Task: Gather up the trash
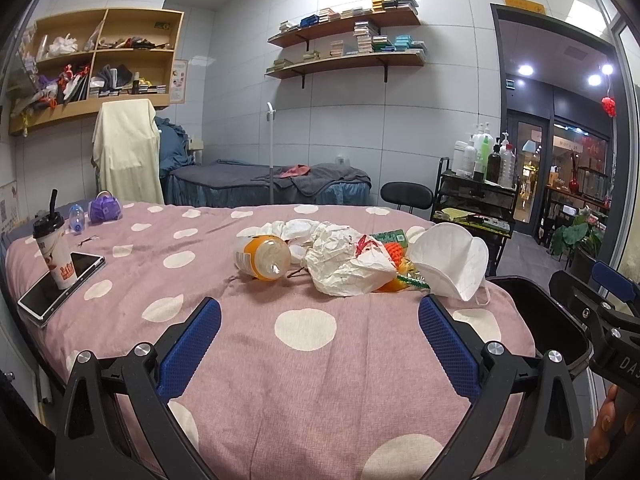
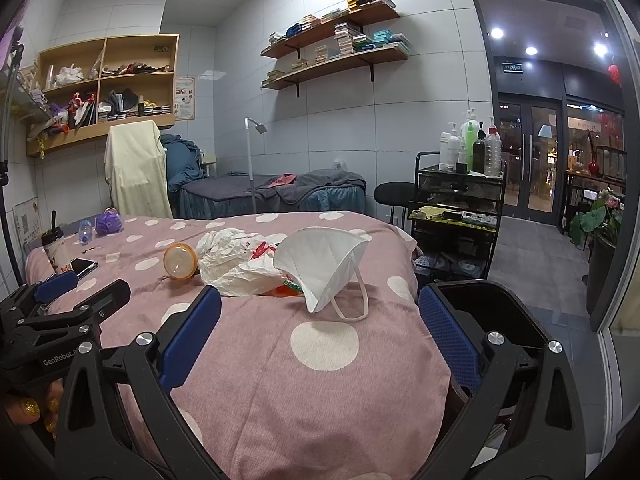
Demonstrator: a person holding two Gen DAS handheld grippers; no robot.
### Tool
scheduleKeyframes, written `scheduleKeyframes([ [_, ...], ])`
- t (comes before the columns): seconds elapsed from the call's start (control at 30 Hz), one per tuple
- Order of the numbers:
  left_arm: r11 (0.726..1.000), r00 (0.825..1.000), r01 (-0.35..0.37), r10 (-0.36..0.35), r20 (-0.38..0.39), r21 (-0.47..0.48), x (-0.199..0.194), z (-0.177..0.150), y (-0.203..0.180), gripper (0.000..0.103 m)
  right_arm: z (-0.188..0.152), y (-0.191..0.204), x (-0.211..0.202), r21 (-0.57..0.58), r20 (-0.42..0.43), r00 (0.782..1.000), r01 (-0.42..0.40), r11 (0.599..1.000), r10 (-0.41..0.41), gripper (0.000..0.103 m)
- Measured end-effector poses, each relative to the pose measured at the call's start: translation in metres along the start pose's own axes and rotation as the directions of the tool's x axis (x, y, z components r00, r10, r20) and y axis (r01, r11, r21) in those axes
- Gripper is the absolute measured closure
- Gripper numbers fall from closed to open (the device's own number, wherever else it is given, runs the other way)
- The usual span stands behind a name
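A pile of trash lies on the pink polka-dot bed [image 1: 280,380]: an orange plastic bottle [image 1: 262,258] on its side, a crumpled white paper bag [image 1: 346,262], colourful wrappers [image 1: 394,240] and a white face mask [image 1: 450,260]. My left gripper [image 1: 320,344] is open and empty, short of the pile. In the right wrist view my right gripper [image 2: 320,340] is open and empty, just before the mask [image 2: 324,264], with the bag [image 2: 236,264] and bottle [image 2: 180,261] to the left. A black bin [image 1: 548,316] sits at the bed's right edge, also in the right wrist view [image 2: 480,312].
A milk-tea cup [image 1: 54,250] stands on a phone [image 1: 60,284] at the bed's left, near a small bottle [image 1: 76,218] and a purple pouch [image 1: 104,210]. A black trolley [image 2: 460,208] with bottles and a stool [image 2: 394,194] stand to the right.
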State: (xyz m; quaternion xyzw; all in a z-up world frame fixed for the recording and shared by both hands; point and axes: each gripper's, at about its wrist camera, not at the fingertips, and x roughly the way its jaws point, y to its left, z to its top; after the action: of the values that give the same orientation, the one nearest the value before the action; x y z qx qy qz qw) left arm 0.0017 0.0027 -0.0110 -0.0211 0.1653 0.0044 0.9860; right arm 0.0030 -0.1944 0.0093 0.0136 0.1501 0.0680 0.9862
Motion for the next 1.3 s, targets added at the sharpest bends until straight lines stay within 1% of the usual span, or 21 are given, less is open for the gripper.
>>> scheduleKeyframes([
  [0.1,1.000,1.000,0.003,-0.003,-0.022,0.000,0.004,-0.001,0.001,0.006,-0.001,0.000,0.003,0.000,-0.017,1.000,0.003,1.000,-0.003,0.005],
  [0.2,1.000,0.998,0.017,-0.017,-0.060,0.002,0.010,-0.002,0.000,0.006,-0.002,-0.002,0.009,0.011,-0.039,0.999,-0.002,1.000,0.002,0.005],
  [0.43,0.999,0.989,0.030,-0.025,-0.146,0.029,0.024,-0.009,0.003,0.006,-0.005,-0.006,0.036,0.029,-0.136,0.991,-0.011,1.000,0.015,0.005],
  [0.57,0.999,0.979,0.050,-0.046,-0.197,0.018,0.036,-0.010,0.008,0.006,-0.007,-0.007,0.058,0.007,-0.193,0.981,-0.010,1.000,0.011,0.005],
  [0.67,0.998,0.973,0.058,-0.050,-0.225,0.028,0.046,-0.010,0.010,0.006,-0.007,-0.007,0.078,0.008,-0.246,0.969,-0.030,1.000,0.031,0.005],
  [0.83,0.995,0.969,0.081,-0.065,-0.236,0.057,0.063,-0.003,0.011,0.006,-0.003,-0.004,0.111,-0.011,-0.297,0.954,-0.045,0.999,0.040,0.005],
  [0.93,0.993,0.965,0.103,-0.087,-0.247,0.052,0.078,0.003,0.015,0.006,0.002,-0.002,0.131,-0.024,-0.325,0.945,-0.050,0.998,0.039,0.005],
  [1.03,0.992,0.951,0.126,-0.120,-0.285,0.004,0.097,0.009,0.022,0.006,0.008,0.000,0.150,-0.048,-0.344,0.938,-0.049,0.998,0.029,0.005],
  [1.1,0.990,0.946,0.139,-0.143,-0.290,-0.035,0.108,0.012,0.027,0.006,0.010,0.002,0.160,-0.072,-0.360,0.933,-0.051,0.996,0.022,0.005],
  [1.13,0.987,0.941,0.150,-0.159,-0.300,-0.053,0.114,0.013,0.028,0.006,0.011,0.002,0.165,-0.081,-0.365,0.931,-0.053,0.995,0.020,0.005],
  [1.23,0.981,0.917,0.171,-0.192,-0.350,-0.090,0.135,0.015,0.030,0.007,0.012,0.002,0.181,-0.092,-0.393,0.920,-0.050,0.994,0.010,0.006],
  [1.27,0.979,0.907,0.178,-0.203,-0.369,-0.102,0.142,0.015,0.030,0.011,0.013,0.001,0.185,-0.093,-0.400,0.916,-0.052,0.994,0.011,0.007],
  [1.3,0.977,0.899,0.182,-0.212,-0.383,-0.114,0.148,0.015,0.031,0.014,0.013,0.001,0.190,-0.095,-0.408,0.913,-0.049,0.994,0.006,0.011],
])
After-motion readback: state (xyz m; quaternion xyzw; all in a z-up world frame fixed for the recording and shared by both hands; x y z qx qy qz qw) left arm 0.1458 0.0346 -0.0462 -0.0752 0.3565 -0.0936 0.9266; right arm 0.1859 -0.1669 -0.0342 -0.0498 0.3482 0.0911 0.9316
